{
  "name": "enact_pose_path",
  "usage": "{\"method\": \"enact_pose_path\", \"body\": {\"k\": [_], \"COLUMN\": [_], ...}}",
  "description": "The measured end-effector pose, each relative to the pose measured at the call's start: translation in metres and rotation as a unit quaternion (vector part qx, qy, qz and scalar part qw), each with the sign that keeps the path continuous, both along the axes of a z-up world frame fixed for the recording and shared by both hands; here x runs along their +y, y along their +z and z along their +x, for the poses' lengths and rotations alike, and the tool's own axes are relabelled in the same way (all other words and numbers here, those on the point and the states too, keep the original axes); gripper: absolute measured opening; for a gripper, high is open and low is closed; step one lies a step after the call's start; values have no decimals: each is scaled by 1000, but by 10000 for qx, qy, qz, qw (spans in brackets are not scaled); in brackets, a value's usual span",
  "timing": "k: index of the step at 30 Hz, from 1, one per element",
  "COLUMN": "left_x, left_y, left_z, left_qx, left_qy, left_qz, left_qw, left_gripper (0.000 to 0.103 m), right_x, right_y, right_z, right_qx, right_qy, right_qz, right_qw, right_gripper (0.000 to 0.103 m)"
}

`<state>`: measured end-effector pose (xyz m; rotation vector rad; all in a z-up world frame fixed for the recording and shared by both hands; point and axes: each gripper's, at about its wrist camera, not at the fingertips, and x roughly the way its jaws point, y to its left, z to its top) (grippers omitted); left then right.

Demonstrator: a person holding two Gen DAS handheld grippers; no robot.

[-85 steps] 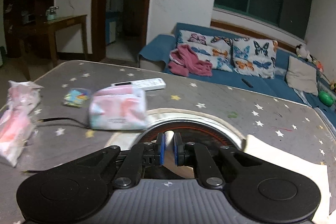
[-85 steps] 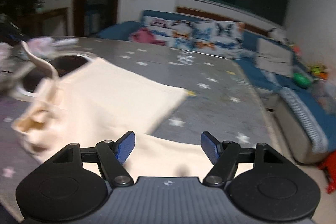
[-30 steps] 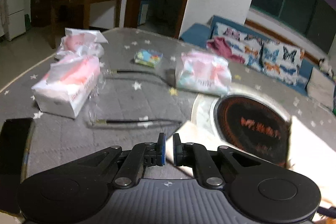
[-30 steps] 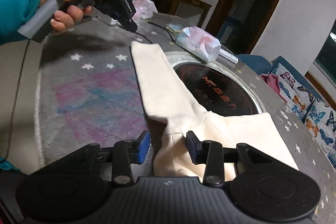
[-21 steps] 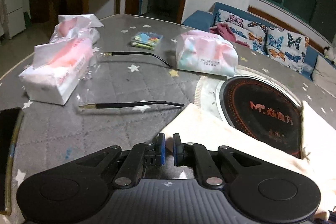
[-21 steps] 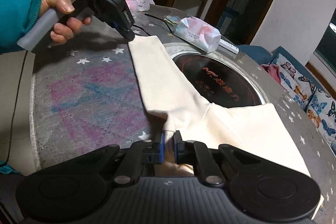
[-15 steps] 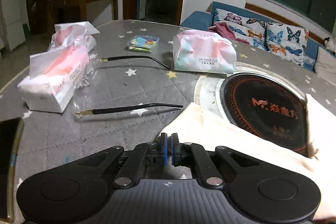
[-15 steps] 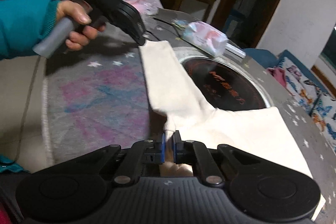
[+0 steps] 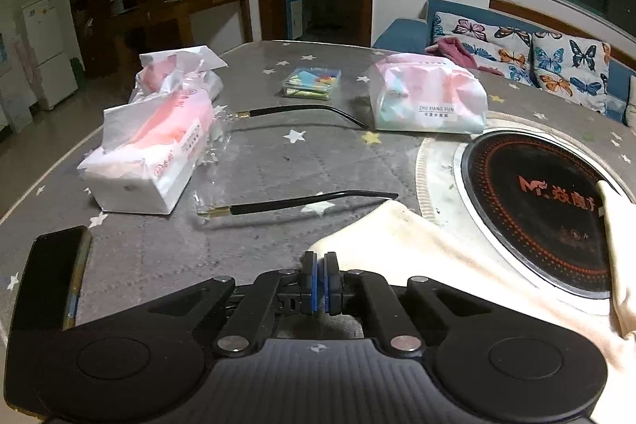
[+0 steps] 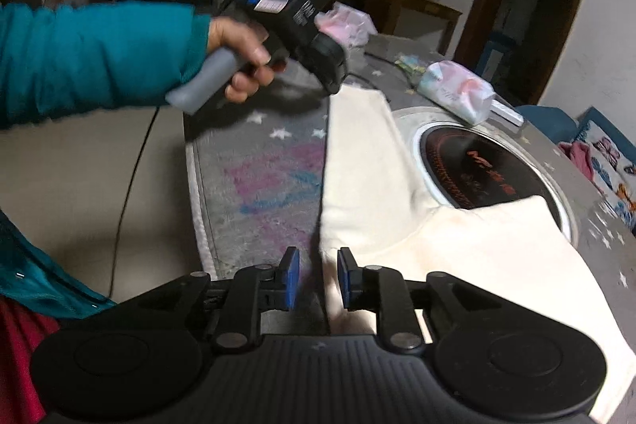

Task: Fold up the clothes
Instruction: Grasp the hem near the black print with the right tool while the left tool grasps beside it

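A cream garment (image 9: 429, 249) lies over the grey star-patterned table, partly across the round black cooktop (image 9: 536, 201). My left gripper (image 9: 319, 275) is shut on one end of it. In the right wrist view that left gripper (image 10: 336, 88), held by a hand in a teal sleeve (image 10: 91, 58), pinches the far end of a long cream strip of the garment (image 10: 365, 177). My right gripper (image 10: 318, 279) is at the near end; its jaws are opening, with the garment's folded edge between them and its pads off the fabric.
Tissue packs (image 9: 151, 161) (image 9: 429, 102), two thin black rods (image 9: 302, 201), a small clear box (image 9: 312, 82) and a dark phone (image 9: 47, 281) lie on the table. The table's rounded edge (image 10: 194, 185) runs left of the garment, with floor beyond it.
The right gripper closed on the garment's fold, then parted its jaws again and shifted sideways. The left gripper stayed shut on its end and barely moved.
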<state>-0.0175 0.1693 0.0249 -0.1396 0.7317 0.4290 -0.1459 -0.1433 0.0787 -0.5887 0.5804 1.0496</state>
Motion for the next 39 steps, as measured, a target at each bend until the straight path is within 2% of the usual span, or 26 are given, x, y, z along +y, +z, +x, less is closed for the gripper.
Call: {"method": "enact_pose_path", "body": {"k": [3, 6, 9, 12, 16, 19, 20, 22, 23, 25, 27, 28, 30, 31, 32, 34, 36, 39], "left_x": [1, -4, -27, -62, -110, -146, -159, -178, -188, -205, -220, -225, -228, -229, -227, -225, -224, -223], "left_y": [9, 21, 32, 37, 37, 36, 36, 37, 37, 33, 24, 20, 12, 9, 6, 3, 5, 7], "left_z": [-5, -11, -19, -28, -43, -57, -63, -77, -84, -95, -102, -104, -104, -104, -103, -102, -108, -118], "left_qx": [-137, -238, -349, -404, -359, -274, -248, -281, -308, -273, -151, -88, 34, 96, 157, 217, 186, 176], "left_qy": [62, -71, -577, -1337, -2369, -3185, -3501, -3976, -4192, -4517, -4759, -4827, -4836, -4829, -4815, -4800, -4912, -5102], "left_qz": [8, -96, -161, -364, -523, -697, -715, -666, -631, -494, -266, -168, -103, -83, -87, -67, -35, -24], "left_qw": [9999, 9996, 9976, 9895, 9695, 9450, 9336, 9147, 9052, 8904, 8790, 8756, 8752, 8756, 8763, 8770, 8708, 8599], "left_gripper": [5, 5, 5, 5, 6, 13, 16, 32, 46, 49, 49, 49, 44, 39, 27, 19, 14, 13], "right_x": [-23, -46, -66, -77, -81, -81, -81, -80, -80, -81, -82, -83, -86, -87, -89, -90, -92, -93], "right_y": [12, 15, 10, 3, -5, -10, -12, -13, -14, -15, -16, -15, -12, -10, -8, -3, 2, 8], "right_z": [1, 6, 8, 8, 8, 11, 13, 11, 10, 10, 11, 11, 9, 7, 6, 2, -4, -13], "right_qx": [51, 33, 33, 99, 26, 35, 86, 106, 114, 126, 169, 192, 166, 182, 202, 245, 260, 330], "right_qy": [-305, -725, -1090, -1288, -1391, -1450, -1467, -1450, -1440, -1468, -1552, -1574, -1570, -1552, -1534, -1479, -1405, -1268], "right_qz": [115, 47, -169, -313, -441, -491, -506, -539, -556, -575, -577, -553, -496, -466, -435, -398, -394, -392], "right_qw": [9995, 9974, 9939, 9911, 9893, 9882, 9878, 9879, 9879, 9874, 9861, 9858, 9862, 9866, 9870, 9879, 9890, 9906], "right_gripper": [19, 19, 19, 19, 19, 19, 19, 19, 18, 18, 8, 7, 5, 5, 5, 4, 4, 4]}}
